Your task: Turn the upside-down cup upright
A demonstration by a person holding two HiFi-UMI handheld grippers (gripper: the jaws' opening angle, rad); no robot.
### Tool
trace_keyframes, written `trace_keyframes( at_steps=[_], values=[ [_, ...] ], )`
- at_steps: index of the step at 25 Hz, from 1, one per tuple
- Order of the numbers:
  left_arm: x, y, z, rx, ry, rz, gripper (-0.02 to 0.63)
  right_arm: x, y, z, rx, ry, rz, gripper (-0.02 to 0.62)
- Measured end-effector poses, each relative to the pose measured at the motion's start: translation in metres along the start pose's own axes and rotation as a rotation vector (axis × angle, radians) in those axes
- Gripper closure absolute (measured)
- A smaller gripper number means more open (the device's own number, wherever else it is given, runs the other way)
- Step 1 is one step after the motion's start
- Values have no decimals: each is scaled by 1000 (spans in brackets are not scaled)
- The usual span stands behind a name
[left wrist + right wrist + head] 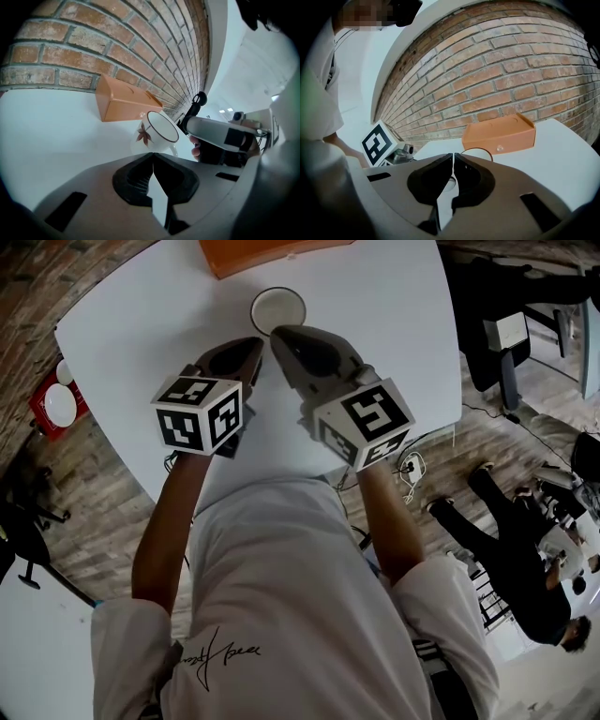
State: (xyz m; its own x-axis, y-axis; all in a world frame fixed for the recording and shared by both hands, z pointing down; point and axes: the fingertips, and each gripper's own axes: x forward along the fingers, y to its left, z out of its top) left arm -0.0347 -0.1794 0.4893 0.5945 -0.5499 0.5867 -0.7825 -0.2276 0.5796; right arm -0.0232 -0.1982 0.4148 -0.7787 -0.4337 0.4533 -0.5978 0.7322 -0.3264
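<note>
A white cup (277, 310) with a thin brown rim stands upright on the white table (122, 324), mouth open upward. In the left gripper view the cup (157, 131) shows a brown leaf print and its handle points toward me. My left gripper (255, 341) is shut and empty, its tip just short of the cup on the near left. My right gripper (278, 332) is also shut and empty, right beside the cup's near edge. Only the cup's rim (477, 152) peeks over the right gripper (453, 155). The left gripper (152, 154) has its jaws pressed together.
An orange box (267, 251) lies at the table's far edge against a brick wall (497, 70), just behind the cup. On the floor, a red tray with a white plate (54, 403) sits left, a seated person (511, 549) right. The table's curved edge runs near my body.
</note>
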Motion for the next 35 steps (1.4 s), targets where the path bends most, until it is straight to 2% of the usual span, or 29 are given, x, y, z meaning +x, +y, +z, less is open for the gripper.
trace_keyframes(
  at_steps=[3,6,9,14,18,21,35],
  values=[
    [-7,-4,-1,1,-8,-6,597,-4,4,2,-15,-3,4,574],
    [-15,-11,-4,-35,-17,-28,597,-11,9,3,-22,-7,13,574],
    [-22,-18,-12,-63,-17,-45,597,-22,14,5,23,-26,30,574],
    [-35,-31,-18,-59,-34,-64,597,-46,15,5,70,-49,36,574],
    [-47,-42,-14,-42,-63,-81,597,-65,19,6,27,-45,18,574],
    [-57,-51,-10,-61,-92,-112,597,-77,22,6,-9,-40,3,575],
    [-100,-81,-4,-41,-163,-159,597,-114,55,8,-40,-76,0,575]
  ],
)
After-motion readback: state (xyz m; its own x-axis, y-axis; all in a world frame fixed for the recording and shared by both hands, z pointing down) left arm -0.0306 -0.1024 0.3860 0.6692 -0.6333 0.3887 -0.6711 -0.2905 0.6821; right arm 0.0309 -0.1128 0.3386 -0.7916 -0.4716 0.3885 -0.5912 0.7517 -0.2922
